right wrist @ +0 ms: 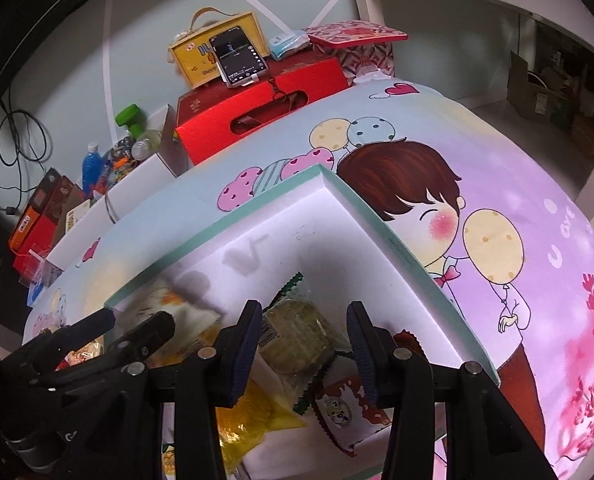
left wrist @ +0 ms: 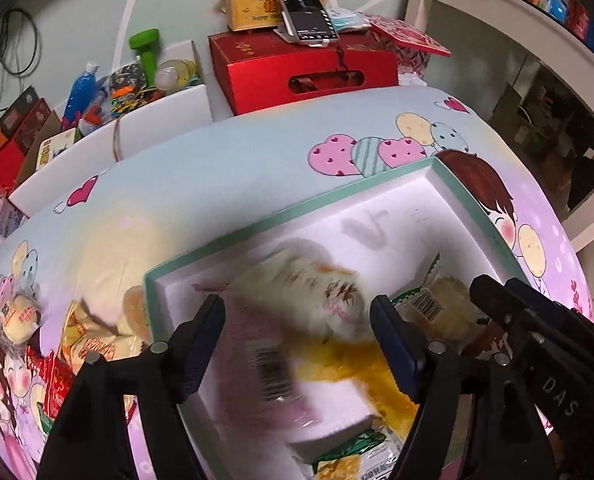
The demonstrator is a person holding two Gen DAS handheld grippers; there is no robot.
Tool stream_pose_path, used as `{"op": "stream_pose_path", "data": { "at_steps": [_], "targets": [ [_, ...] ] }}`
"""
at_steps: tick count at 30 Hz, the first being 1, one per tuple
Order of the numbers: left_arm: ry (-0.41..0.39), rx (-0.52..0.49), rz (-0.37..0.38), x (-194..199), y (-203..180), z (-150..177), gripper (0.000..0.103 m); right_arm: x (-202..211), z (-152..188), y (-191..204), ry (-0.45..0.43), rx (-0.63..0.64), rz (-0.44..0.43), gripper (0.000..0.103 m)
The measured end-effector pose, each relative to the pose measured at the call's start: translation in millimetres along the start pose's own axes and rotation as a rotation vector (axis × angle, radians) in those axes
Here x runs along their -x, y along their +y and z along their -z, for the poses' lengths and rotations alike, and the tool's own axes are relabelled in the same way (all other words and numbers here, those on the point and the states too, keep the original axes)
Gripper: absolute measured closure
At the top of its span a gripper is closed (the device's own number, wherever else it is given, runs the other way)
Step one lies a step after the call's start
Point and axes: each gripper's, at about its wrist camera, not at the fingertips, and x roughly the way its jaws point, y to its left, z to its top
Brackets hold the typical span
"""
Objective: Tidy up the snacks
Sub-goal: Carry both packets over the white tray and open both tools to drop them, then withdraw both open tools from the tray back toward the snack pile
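A white box with a mint rim [left wrist: 281, 212] [right wrist: 377, 216] lies on the cartoon-print cloth and holds several snack packs. My left gripper [left wrist: 301, 312] [right wrist: 137, 320] hangs over it, open; a blurred pale snack pack [left wrist: 309, 292] sits between its fingers, clear of the pads. Under it lie a pink pack [left wrist: 257, 364] and a yellow pack [left wrist: 337, 364] [right wrist: 249, 412]. My right gripper [right wrist: 305, 320] [left wrist: 497, 292] is over the box's right part, shut on a clear-wrapped greenish cake pack [right wrist: 297, 328] [left wrist: 437, 304]. A red-and-white cartoon pack [right wrist: 345, 412] lies below it.
More loose snacks [left wrist: 93, 344] and a wrapped bun [left wrist: 21, 316] lie on the cloth left of the box. Behind the table stand a red carton [left wrist: 297, 68], a yellow box with a phone [left wrist: 305, 12] and a white carton of bottles [left wrist: 169, 112]. A white shelf [left wrist: 517, 12] is at right.
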Motion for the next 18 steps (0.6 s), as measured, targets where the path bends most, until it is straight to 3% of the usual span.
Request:
{"op": "stream_pose_path", "data": {
  "at_steps": [2,7,10,18],
  "targets": [
    [-0.019,0.029,-0.004,7,9,4,0.016,0,0,1,0.0,0.007,0.0,0.056],
    [-0.095,0.104,-0.047,32,40,16,0.015,-2,2,9,0.005,0.027,0.002,0.054],
    [-0.131,0.155,-0.1,45,64,27,0.008,-5,3,12,0.011,0.031,0.003,0.034],
    [-0.179,0.275,-0.184,67,120,59,0.008,-3,5,27,-0.014,0.078,0.017,0.017]
  ]
}}
